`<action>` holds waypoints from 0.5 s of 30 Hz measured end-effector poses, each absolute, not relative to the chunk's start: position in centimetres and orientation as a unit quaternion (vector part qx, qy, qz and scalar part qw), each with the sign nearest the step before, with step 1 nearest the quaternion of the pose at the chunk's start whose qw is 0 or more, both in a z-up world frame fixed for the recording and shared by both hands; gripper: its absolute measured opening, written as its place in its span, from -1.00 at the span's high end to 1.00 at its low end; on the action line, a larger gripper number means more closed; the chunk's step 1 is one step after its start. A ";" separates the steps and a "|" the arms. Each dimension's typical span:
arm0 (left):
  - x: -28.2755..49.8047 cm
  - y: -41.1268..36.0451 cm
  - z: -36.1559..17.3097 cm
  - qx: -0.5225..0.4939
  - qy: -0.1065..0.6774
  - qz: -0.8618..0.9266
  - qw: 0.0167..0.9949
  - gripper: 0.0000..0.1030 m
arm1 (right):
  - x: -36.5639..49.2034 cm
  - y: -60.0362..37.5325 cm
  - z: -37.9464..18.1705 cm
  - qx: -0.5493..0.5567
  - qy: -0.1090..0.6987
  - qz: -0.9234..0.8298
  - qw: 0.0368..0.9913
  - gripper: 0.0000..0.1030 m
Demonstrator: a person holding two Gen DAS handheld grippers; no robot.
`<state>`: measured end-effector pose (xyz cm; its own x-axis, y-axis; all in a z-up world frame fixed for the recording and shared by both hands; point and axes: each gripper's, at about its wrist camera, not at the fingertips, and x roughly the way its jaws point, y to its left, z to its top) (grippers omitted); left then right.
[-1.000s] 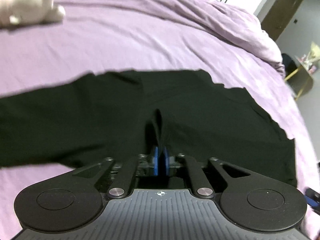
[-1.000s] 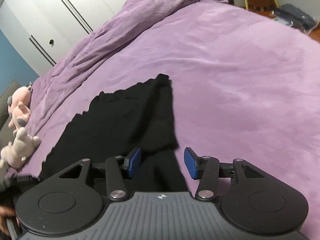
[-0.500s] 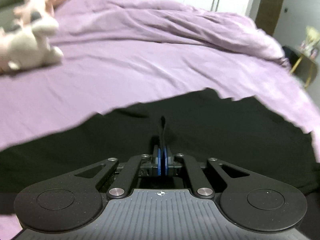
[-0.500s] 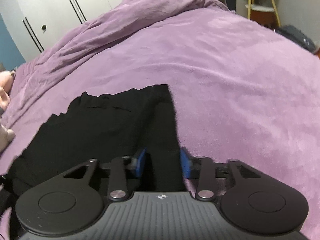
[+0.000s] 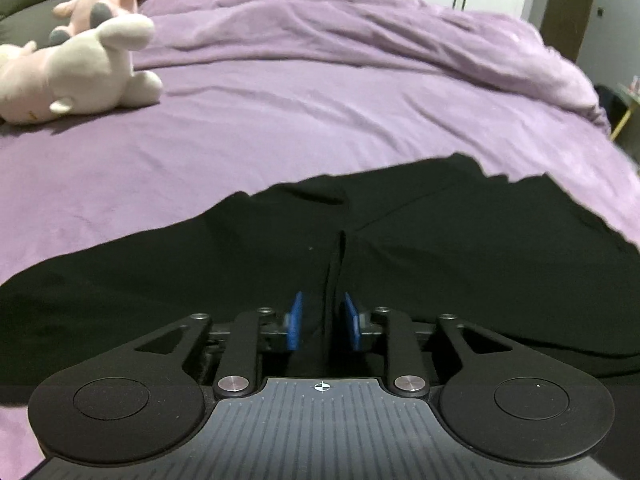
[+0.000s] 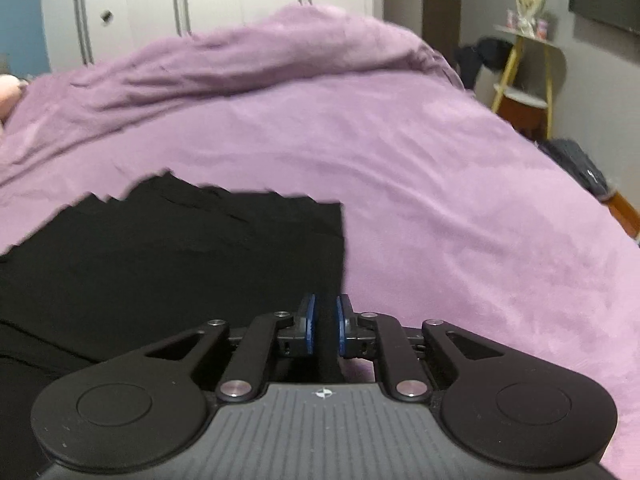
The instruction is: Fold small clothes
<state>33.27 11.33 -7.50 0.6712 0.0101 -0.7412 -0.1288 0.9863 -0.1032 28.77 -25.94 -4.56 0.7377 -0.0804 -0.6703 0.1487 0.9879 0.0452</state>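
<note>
A black garment (image 5: 460,248) lies spread on the purple bed (image 5: 280,128). In the left wrist view my left gripper (image 5: 323,326) has its blue pads partly apart, with a raised ridge of the black cloth standing between them. In the right wrist view the same black garment (image 6: 180,248) shows with its right edge running down into my right gripper (image 6: 325,330), whose blue pads are closed on that edge near the corner.
Plush toys (image 5: 76,72) lie at the far left of the bed. A bunched purple duvet (image 5: 400,48) lies along the far side. White wardrobe doors (image 6: 200,0) stand behind. A yellow-legged side table (image 6: 524,80) and dark items stand right of the bed.
My left gripper's pads, shut on a cloth fold before, have parted. My right gripper's pads have closed onto the garment's right edge. Both views have tilted up toward the far side of the bed.
</note>
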 end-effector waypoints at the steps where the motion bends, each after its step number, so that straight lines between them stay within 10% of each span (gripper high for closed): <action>1: 33.0 11.5 -7.5 -0.082 0.403 0.030 0.911 0.34 | 28.4 -25.6 -4.3 0.061 0.354 -0.042 0.932 0.76; 15: 32.9 10.1 -9.4 -0.082 0.437 0.013 0.896 0.05 | 28.2 -23.0 -7.2 -0.025 0.399 -0.018 0.916 0.86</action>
<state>32.88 10.10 -9.42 0.6179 -0.0478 -0.7848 -0.0954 0.9862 -0.1352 28.21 -23.04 -7.20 0.6803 -0.0522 -0.7310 0.0125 0.9981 -0.0596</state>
